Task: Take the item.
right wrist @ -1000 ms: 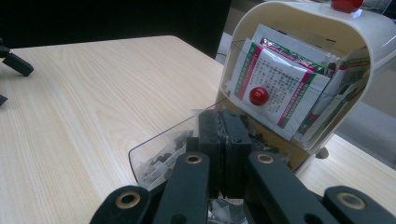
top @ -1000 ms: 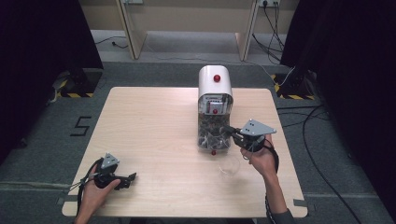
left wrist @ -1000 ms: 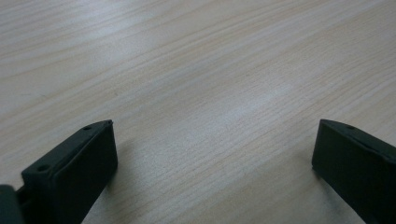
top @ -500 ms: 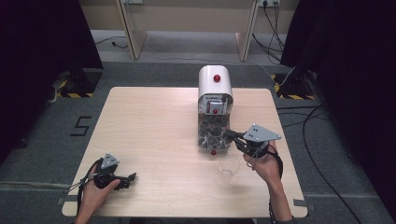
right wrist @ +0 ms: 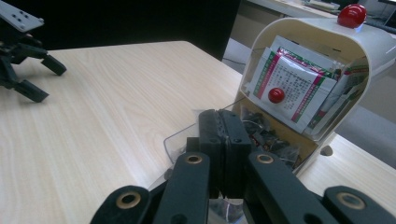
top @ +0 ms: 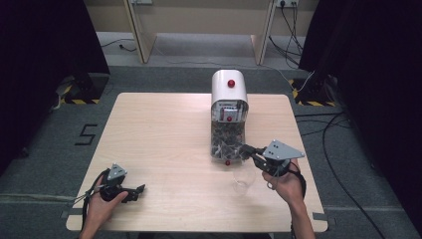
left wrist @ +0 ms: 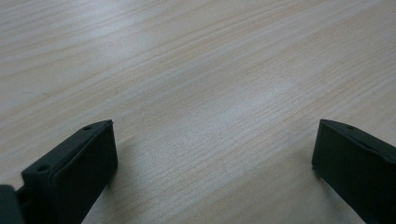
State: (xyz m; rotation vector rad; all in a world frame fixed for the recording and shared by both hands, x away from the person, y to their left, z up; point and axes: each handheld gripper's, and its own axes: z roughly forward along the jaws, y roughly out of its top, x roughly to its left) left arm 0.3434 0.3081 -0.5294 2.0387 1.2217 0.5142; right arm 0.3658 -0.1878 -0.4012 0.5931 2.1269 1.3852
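Observation:
A white dispenser (top: 229, 88) with red knobs stands at the table's middle right, its clear lower bin (top: 226, 142) full of dark bits. In the right gripper view the dispenser (right wrist: 322, 42) holds paper packets (right wrist: 299, 79) behind a red knob (right wrist: 276, 95). My right gripper (top: 245, 148) is shut, with its tips at the bin's base; its jaws (right wrist: 224, 128) press together with nothing seen between them. A clear cup (top: 244, 181) stands on the table just below that gripper. My left gripper (top: 140, 191) rests open near the front left edge, its jaws (left wrist: 215, 154) wide over bare wood.
The wooden table (top: 159, 134) is bare across its left half. Cables (top: 328, 124) lie on the grey floor to the right. The left gripper (right wrist: 23, 60) also appears far off in the right gripper view.
My right gripper has drifted a little to the right and toward the person, still pointing at the dispenser's base. The left gripper and the cup have stayed put.

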